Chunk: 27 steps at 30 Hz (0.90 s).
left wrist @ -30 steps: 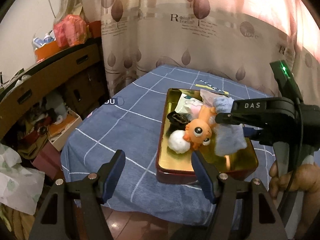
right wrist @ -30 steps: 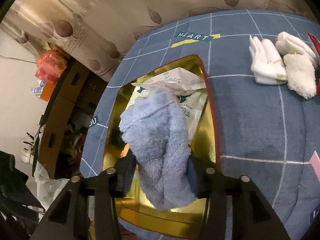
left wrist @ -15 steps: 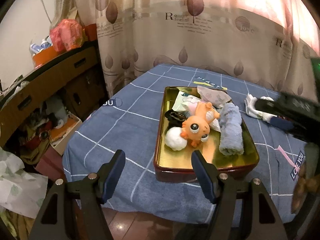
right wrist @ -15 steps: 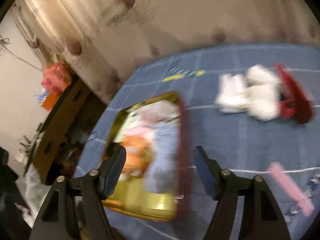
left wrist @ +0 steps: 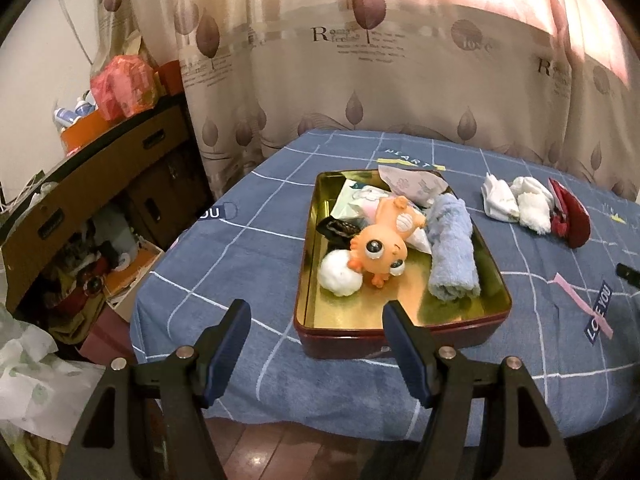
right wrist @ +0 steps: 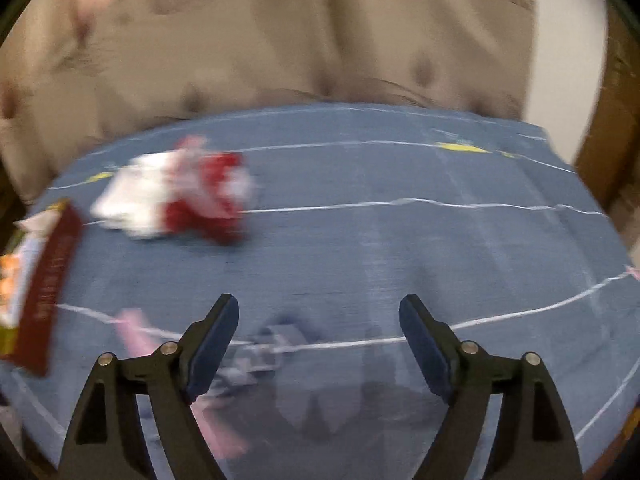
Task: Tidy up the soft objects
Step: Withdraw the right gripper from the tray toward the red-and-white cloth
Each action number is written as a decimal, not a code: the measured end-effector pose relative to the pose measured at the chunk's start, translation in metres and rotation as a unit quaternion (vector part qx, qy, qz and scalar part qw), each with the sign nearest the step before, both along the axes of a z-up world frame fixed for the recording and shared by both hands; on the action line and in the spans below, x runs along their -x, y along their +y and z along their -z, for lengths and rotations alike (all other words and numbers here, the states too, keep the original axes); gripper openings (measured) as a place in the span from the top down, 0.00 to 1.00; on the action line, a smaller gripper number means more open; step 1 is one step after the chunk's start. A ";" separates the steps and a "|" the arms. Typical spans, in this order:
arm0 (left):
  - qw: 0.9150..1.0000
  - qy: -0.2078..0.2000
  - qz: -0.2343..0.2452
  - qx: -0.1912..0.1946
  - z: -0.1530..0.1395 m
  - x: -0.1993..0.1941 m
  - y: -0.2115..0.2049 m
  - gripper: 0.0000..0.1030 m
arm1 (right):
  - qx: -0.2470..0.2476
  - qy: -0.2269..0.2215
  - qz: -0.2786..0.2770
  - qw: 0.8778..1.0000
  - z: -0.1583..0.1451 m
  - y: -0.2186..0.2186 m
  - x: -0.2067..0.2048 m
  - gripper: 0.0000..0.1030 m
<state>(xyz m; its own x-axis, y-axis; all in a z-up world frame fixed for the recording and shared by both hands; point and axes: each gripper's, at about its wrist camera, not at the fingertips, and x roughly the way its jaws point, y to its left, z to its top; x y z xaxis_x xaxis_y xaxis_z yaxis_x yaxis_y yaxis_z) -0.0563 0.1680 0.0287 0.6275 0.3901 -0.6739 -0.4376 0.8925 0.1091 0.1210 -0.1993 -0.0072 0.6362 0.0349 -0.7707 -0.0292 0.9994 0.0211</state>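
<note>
On the blue-clothed bench [left wrist: 260,248], the tin [left wrist: 404,322] part-filled, the right hand-held gripper [right wrist: 319,334], jaws opening and empty, must next reach the socks [left wrist: 516,204] near the far edge, while the left hand-held gripper [left wrist: 316,342] hangs apart.

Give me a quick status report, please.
Left gripper open, empty. Right gripper opening, empty. Blue towel in tin; white socks outside. Nothing blocking.

One tin [left wrist: 400,336], one blue towel [left wrist: 452,252], one orange toy [left wrist: 380,248], two white socks [left wrist: 514,202].
</note>
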 end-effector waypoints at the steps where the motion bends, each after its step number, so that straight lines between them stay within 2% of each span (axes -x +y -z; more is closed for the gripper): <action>1: 1.000 0.002 0.002 -0.004 0.000 -0.001 -0.002 0.32 | 0.008 0.006 0.009 1.000 0.003 -0.011 -0.005 0.19; 2: 1.000 0.004 0.004 -0.009 0.001 -0.002 -0.005 0.32 | 0.023 0.018 0.023 0.999 0.008 -0.026 -0.014 0.15; 6: 0.999 0.014 0.011 -0.035 0.005 -0.005 -0.016 0.32 | 0.037 0.044 0.054 0.997 0.025 -0.063 -0.032 0.14; 7: 0.999 0.017 0.014 -0.038 0.006 -0.006 -0.018 0.32 | 0.035 0.052 0.061 0.996 0.031 -0.070 -0.035 0.13; 9: 0.999 0.023 0.021 -0.045 0.009 -0.009 -0.023 0.32 | -0.004 0.048 0.071 0.996 0.032 -0.085 -0.035 0.07; 14: 0.996 0.036 0.041 -0.065 0.014 -0.012 -0.038 0.32 | 0.022 0.055 0.055 0.997 0.034 -0.071 -0.043 0.02; 20: 0.994 0.045 0.059 -0.082 0.017 -0.015 -0.055 0.32 | 0.012 0.057 0.052 0.997 0.034 -0.072 -0.042 0.01; 27: 0.991 0.069 0.079 -0.082 0.024 -0.024 -0.072 0.32 | 0.014 0.056 0.051 0.997 0.033 -0.071 -0.038 0.01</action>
